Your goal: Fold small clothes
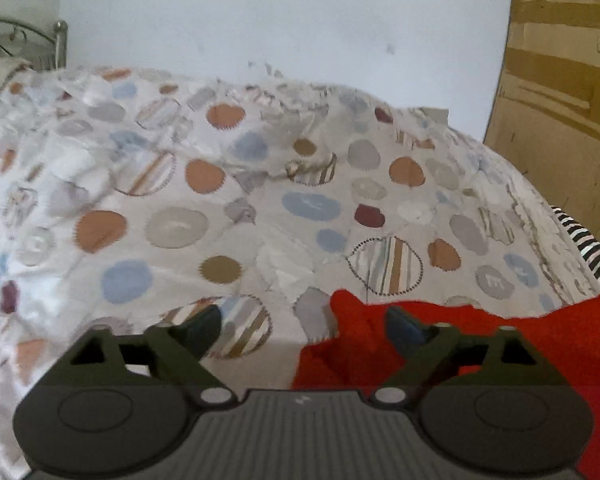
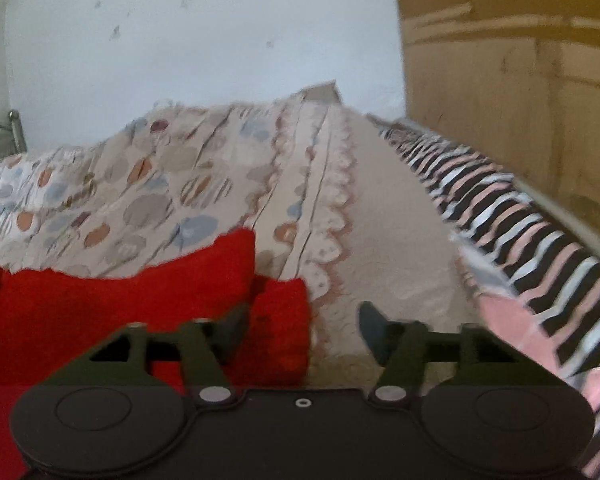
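A red garment [image 1: 500,344] lies on the patterned bedspread [image 1: 260,208] at the lower right of the left wrist view. My left gripper [image 1: 304,330] is open, with the garment's left corner between its fingers and its right finger over the cloth. In the right wrist view the red garment [image 2: 112,304] lies at the lower left. My right gripper [image 2: 300,330] is open, with the garment's right end between its fingers and the left finger over the cloth.
A striped black, white and pink cloth [image 2: 532,248] runs along the bed's right edge. A brown wooden wardrobe [image 2: 512,72] stands to the right. A white wall [image 1: 284,16] is behind the bed. A metal bed frame [image 1: 28,40] shows at the far left.
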